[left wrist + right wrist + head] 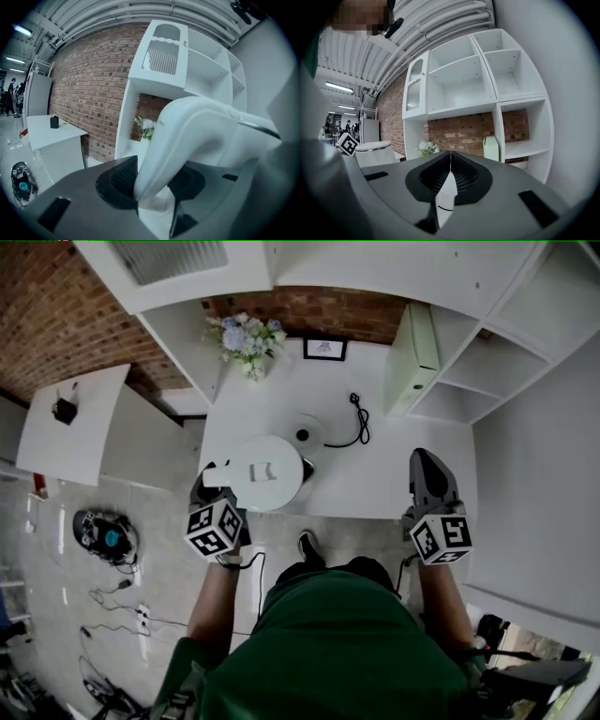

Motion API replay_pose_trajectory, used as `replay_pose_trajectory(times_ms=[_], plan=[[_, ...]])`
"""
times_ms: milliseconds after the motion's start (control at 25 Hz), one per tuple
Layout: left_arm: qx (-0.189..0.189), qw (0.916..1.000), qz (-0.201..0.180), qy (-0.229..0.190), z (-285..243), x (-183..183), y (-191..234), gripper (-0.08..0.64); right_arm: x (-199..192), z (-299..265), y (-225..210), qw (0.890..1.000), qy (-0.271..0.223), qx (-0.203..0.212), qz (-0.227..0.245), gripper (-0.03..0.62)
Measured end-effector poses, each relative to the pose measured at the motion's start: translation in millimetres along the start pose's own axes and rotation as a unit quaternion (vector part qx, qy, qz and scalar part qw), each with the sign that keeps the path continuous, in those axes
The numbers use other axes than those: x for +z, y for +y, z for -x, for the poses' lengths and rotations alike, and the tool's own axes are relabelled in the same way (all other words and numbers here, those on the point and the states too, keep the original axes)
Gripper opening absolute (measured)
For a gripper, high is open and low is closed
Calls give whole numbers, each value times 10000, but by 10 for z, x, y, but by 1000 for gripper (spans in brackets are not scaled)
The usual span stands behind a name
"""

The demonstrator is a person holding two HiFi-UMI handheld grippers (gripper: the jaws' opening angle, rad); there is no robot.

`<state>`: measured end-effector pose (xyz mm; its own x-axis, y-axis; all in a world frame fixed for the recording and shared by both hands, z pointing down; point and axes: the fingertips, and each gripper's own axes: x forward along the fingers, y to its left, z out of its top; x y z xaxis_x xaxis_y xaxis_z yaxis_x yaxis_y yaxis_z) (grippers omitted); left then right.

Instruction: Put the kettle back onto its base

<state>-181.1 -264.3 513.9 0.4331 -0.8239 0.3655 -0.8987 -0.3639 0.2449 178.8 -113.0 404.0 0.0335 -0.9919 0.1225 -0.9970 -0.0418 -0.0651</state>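
the kettle [265,472] is white and round-bodied, with a flat lid and a thick curved handle [197,136]. it is held over the near edge of the white table [281,390], just this side of its round base [307,432], which has a dark centre and a black cord [356,423] trailing off. the left gripper [212,486] reaches in from the front, tipped slightly down, jaws clamped on that handle. the right gripper [427,465] is held out about level over the table's right part, jaws pressed together on nothing.
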Motion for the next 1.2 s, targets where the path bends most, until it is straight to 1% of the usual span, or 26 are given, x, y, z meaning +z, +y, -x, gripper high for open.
replay_pose_trajectory(times_ms=[200, 400, 520, 680, 880, 1040, 1200], plan=[[-122, 9999, -32, 43, -246, 22, -18, 178, -75, -126, 42, 9999, 157, 28, 2, 26], [-102, 9999, -24, -36, -535, 49, -66, 178, -166, -292, -130, 9996, 265, 59, -40, 26], [-40, 10000, -38, -64, -683, 53, -115, 178, -176, -404, -242, 9994, 293, 144, -78, 26], [55, 9999, -13, -116, -887, 60, -189, 178, -97, -617, -381, 9990, 263, 349, -59, 26], [225, 9997, -11, -90, -1170, -31, -233, 178, -73, -836, -574, 9981, 310, 541, -11, 26], [356, 9993, -62, -91, -1371, -104, -256, 178, -179, -985, -756, 9972, 457, 593, -58, 26], [465, 9989, -32, -45, -1520, -193, -275, 178, -297, -1084, -873, 9957, 630, 665, -108, 26]])
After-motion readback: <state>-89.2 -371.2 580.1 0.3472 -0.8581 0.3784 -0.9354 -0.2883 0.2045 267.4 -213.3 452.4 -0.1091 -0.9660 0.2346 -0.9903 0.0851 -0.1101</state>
